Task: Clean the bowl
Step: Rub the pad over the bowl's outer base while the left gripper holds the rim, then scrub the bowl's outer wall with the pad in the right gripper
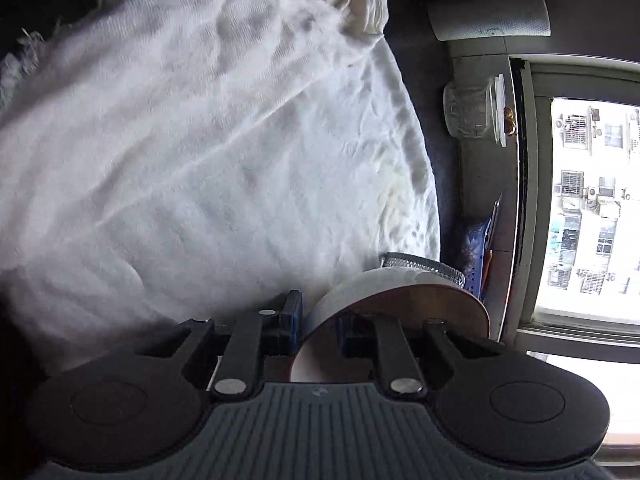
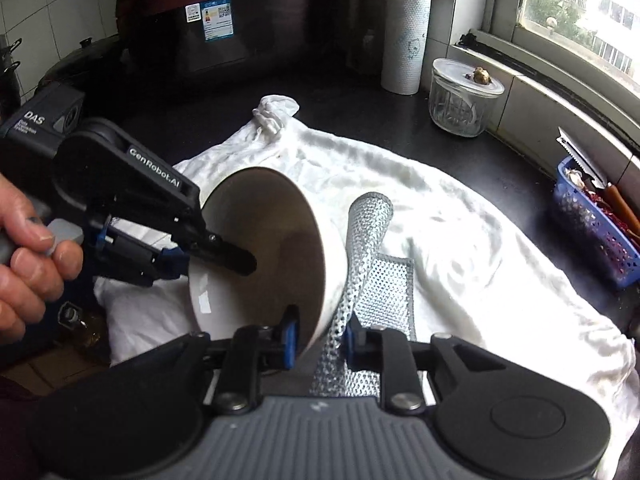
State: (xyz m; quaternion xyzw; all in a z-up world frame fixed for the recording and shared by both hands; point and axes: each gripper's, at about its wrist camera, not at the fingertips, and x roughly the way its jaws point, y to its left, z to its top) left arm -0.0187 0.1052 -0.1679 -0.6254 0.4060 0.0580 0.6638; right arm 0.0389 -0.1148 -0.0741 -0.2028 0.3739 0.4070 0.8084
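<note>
Left claw (image 2: 224, 258) pinches the white bowl (image 2: 272, 248) by its rim at nine o'clock, tilted over the white cloth (image 2: 480, 240). Right claw (image 2: 320, 340) grips the silver mesh scouring cloth (image 2: 360, 264) against the bowl's outer wall at five o'clock. Best keep the rim hold steady and scrub in short strokes.

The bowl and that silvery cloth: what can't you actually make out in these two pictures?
- Bowl: its underside faces away in the right wrist view; the left wrist view shows only its rim.
- Silver mesh cloth: the right gripper hides its lower end.
- Glass jar: contents too small and blurred.
- Blue basket: cut off by the right wrist view's edge.
</note>
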